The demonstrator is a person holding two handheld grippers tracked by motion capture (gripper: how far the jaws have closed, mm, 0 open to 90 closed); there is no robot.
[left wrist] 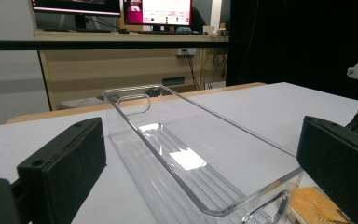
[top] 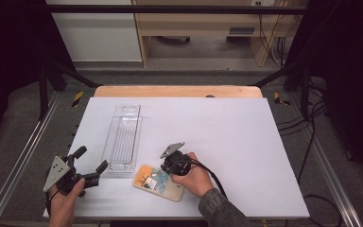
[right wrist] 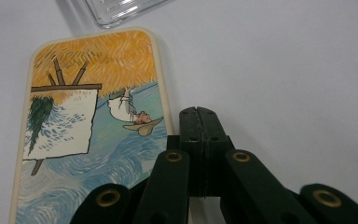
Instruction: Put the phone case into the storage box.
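white table (top: 227, 127), closed right claw (right wrist: 198, 112) beside phone case (right wrist: 93, 121) edge

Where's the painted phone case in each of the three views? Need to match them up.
High view: phone case lies flat low at centre, under the right gripper, just right of the clear tray's near end.
Left gripper view: its orange corner peeks in at the bottom right, beside the tray's near end.
Right gripper view: it covers the left half, beside the shut jaws.
Shared landmark: the clear tray's near end.
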